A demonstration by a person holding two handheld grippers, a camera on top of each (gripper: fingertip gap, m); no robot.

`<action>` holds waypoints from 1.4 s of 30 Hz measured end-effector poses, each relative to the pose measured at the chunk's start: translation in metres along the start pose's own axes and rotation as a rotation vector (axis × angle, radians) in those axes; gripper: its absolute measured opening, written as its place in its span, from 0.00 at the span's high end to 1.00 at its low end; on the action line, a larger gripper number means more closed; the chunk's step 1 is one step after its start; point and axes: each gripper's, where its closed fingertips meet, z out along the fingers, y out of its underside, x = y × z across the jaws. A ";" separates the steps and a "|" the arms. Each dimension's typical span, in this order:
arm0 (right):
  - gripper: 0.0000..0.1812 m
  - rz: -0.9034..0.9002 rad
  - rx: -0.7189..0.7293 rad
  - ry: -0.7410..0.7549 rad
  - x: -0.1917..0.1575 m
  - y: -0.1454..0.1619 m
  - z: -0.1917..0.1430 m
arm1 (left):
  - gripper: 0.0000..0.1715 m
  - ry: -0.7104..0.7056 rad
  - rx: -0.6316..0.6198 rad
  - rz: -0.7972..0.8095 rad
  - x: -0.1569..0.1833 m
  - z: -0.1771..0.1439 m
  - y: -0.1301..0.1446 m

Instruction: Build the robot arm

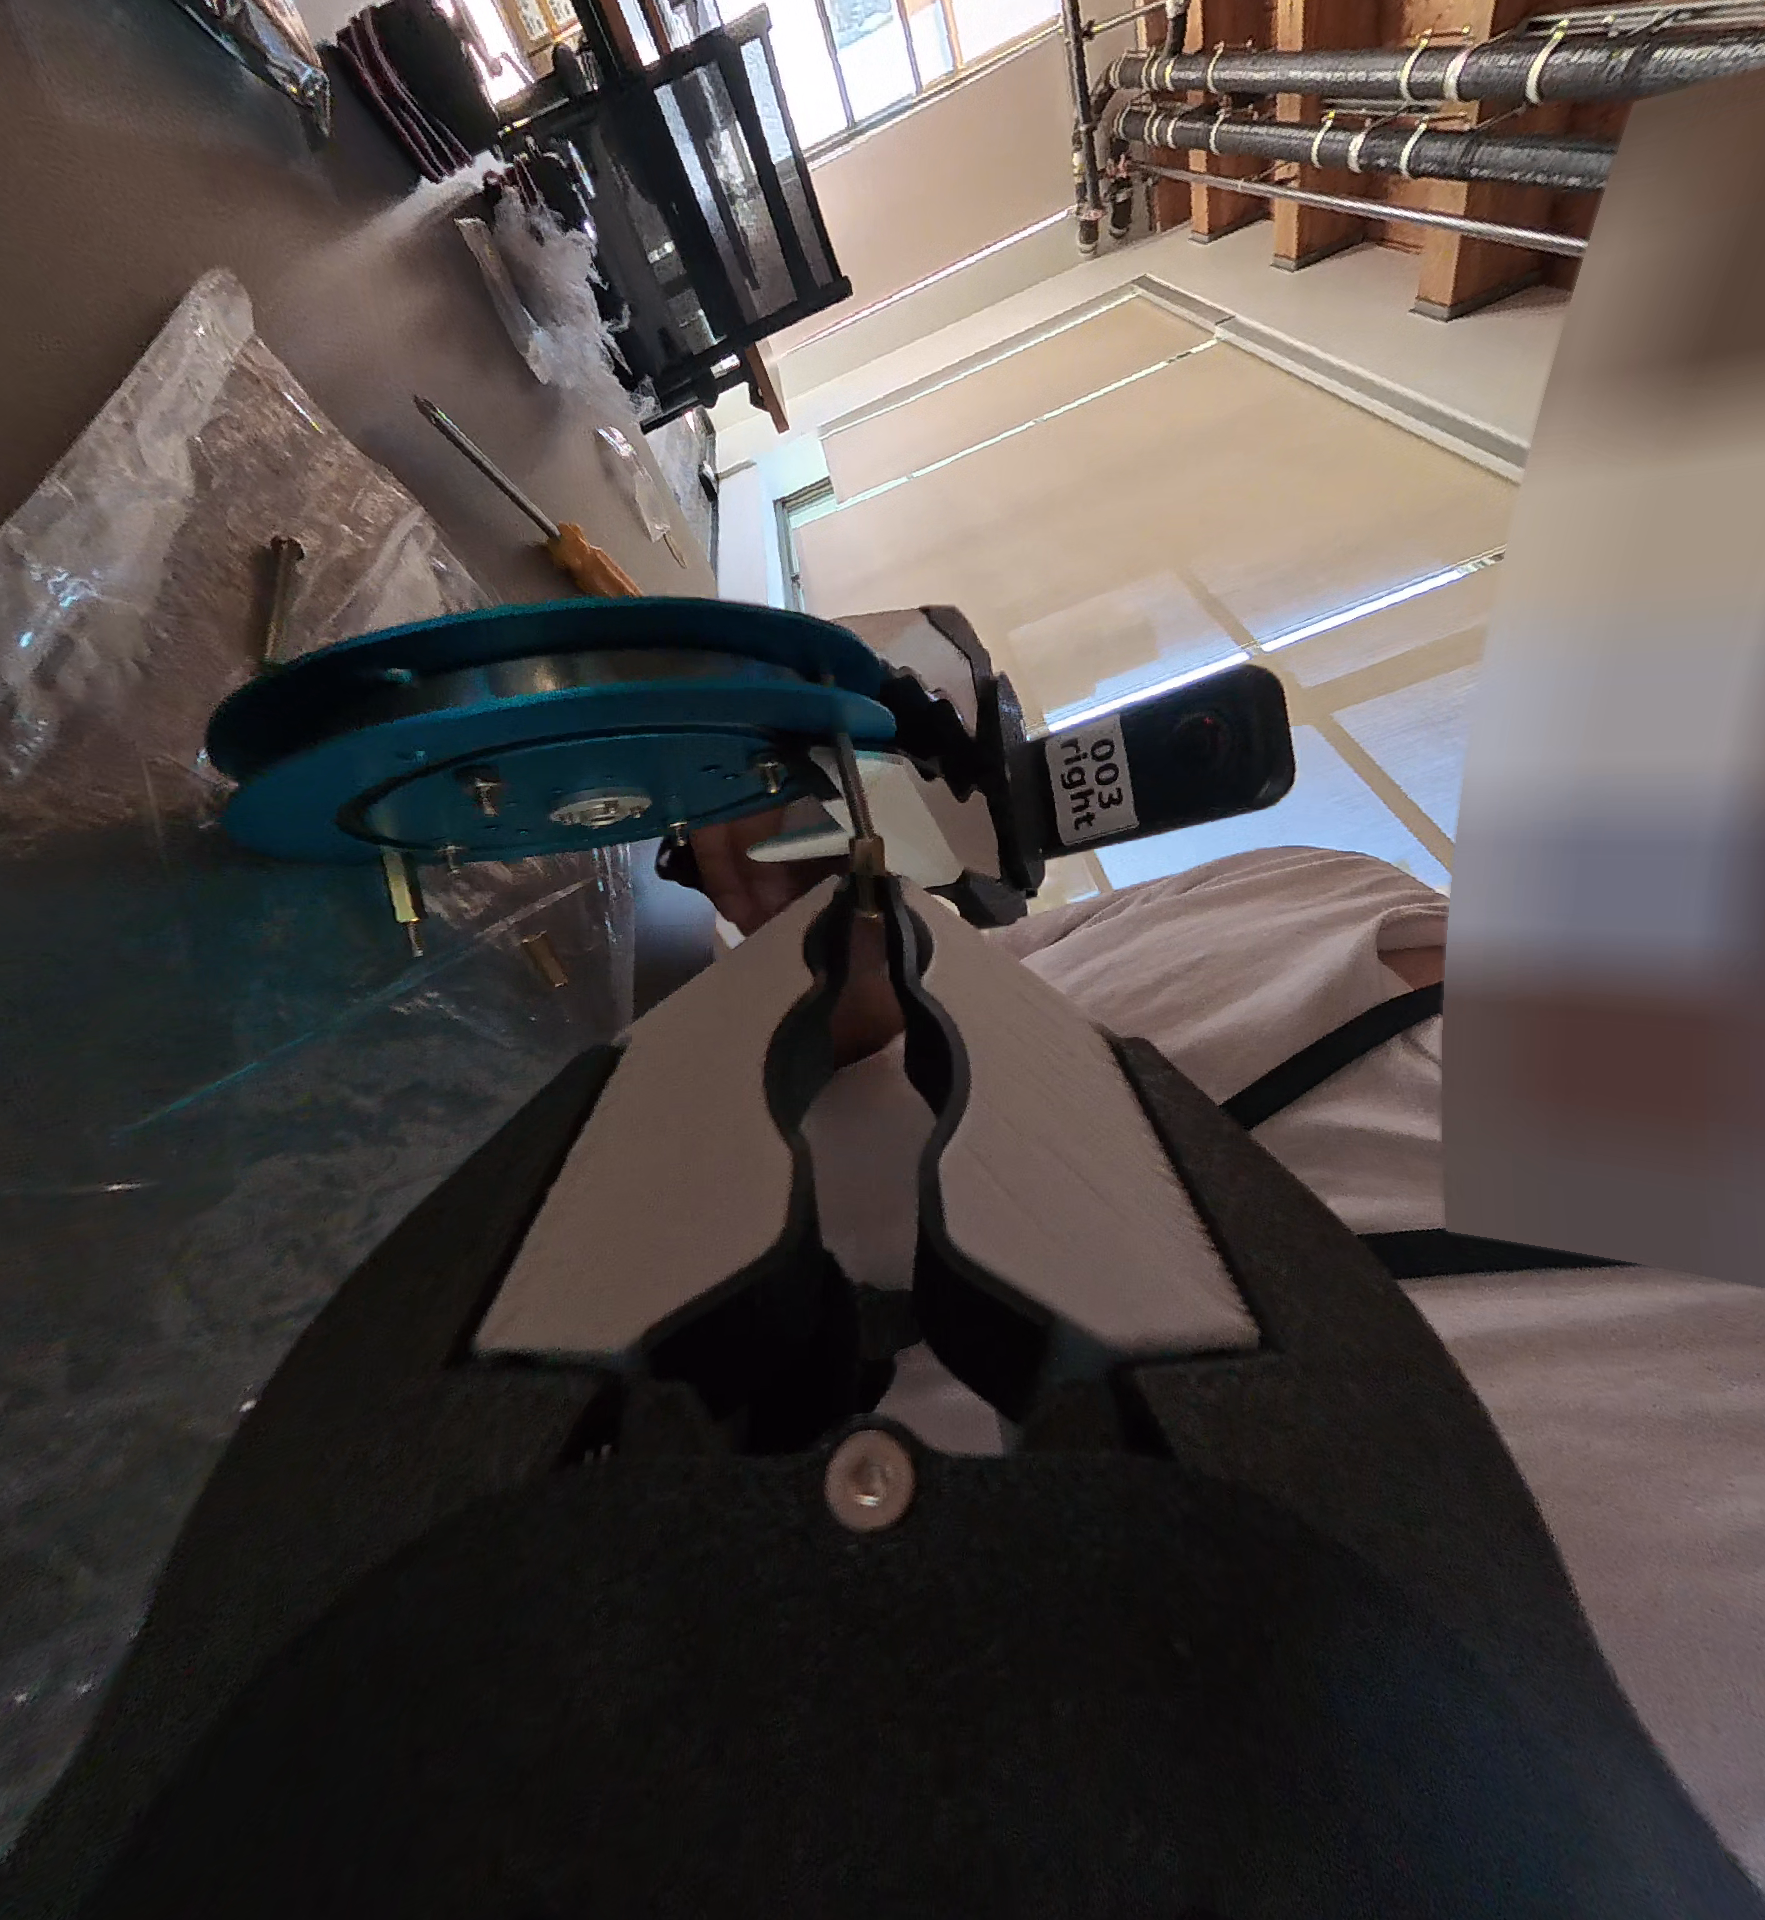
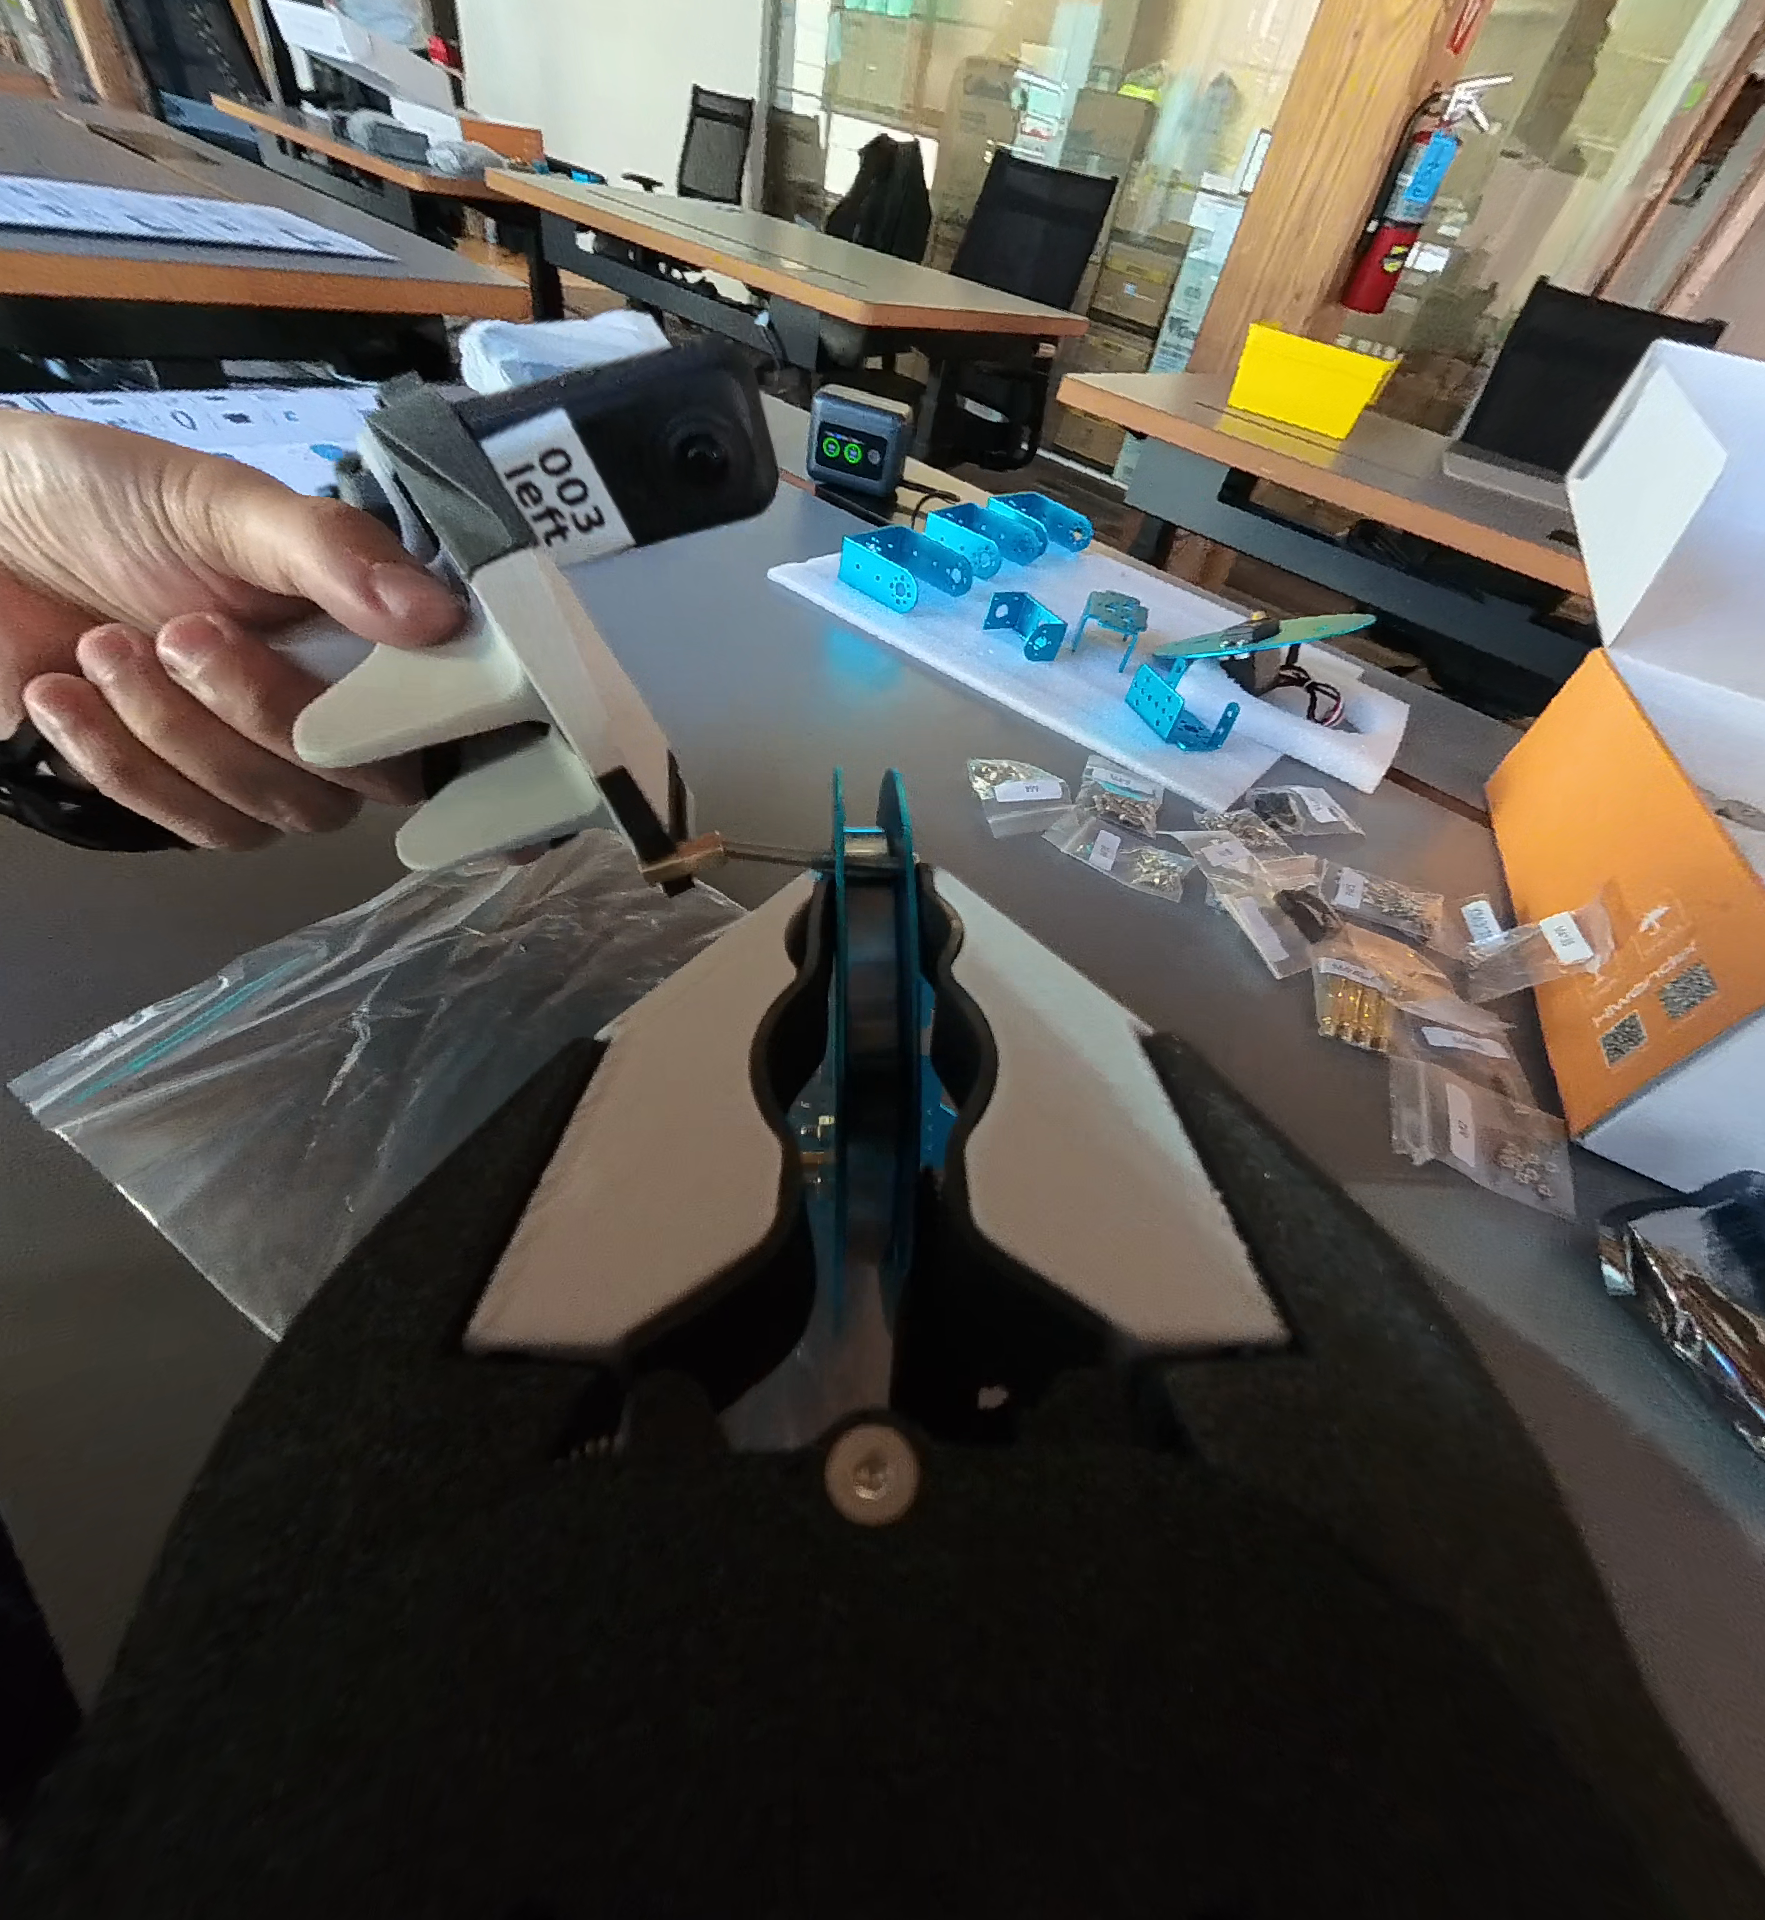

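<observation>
My right gripper [image 2: 870,883] is shut on the edge of a blue double-disc metal assembly [image 2: 870,997], held on edge above the grey table [image 2: 753,686]. In the left wrist view the assembly [image 1: 545,727] shows flat-on, with small brass standoffs on its underside. My left gripper [image 1: 865,896] is shut on a brass standoff [image 1: 865,868] whose thin threaded shaft enters the disc's rim. The same standoff [image 2: 686,860] shows in the right wrist view, pinched by the left gripper [image 2: 665,847], held by a person's hand [image 2: 161,613].
A clear plastic bag [image 2: 338,1039] lies under the assembly. A white foam tray [image 2: 1065,665] with blue brackets, several small hardware bags [image 2: 1273,894], an orange-and-white box [image 2: 1667,914] and a foil bag [image 2: 1730,1320] lie to the right. An orange-handled screwdriver [image 1: 525,499] and loose standoffs [image 1: 405,899] are on the table. The grippers are tip to tip, or close to it.
</observation>
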 end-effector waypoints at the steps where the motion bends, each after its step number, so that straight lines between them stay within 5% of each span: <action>1: 0.92 0.002 0.006 -0.012 0.001 0.000 -0.001 | 0.98 0.009 -0.001 -0.009 0.000 0.001 -0.001; 11: 0.92 -0.050 0.022 -0.042 0.009 0.001 -0.001 | 0.98 0.011 -0.035 -0.049 0.000 0.005 -0.007; 19: 0.92 -0.032 0.044 -0.075 0.011 0.002 -0.002 | 0.98 0.169 0.024 -0.216 0.000 0.007 -0.009; 23: 0.92 -0.023 0.036 -0.063 0.012 0.002 -0.001 | 0.98 0.128 0.049 -0.160 -0.002 0.007 -0.010; 27: 0.92 -0.028 0.030 -0.061 0.011 0.001 0.001 | 0.98 -0.069 0.061 0.056 -0.006 0.002 -0.008; 33: 0.92 -0.062 0.004 -0.015 0.010 0.001 0.002 | 0.97 -0.948 -0.223 0.683 -0.068 -0.048 0.025; 35: 0.92 -0.052 -0.006 0.003 0.008 0.000 0.003 | 0.97 -1.123 -0.376 0.778 -0.079 -0.065 0.042; 42: 0.92 0.042 0.000 -0.016 0.010 0.000 0.008 | 0.97 -1.125 -0.393 0.811 -0.085 -0.060 0.064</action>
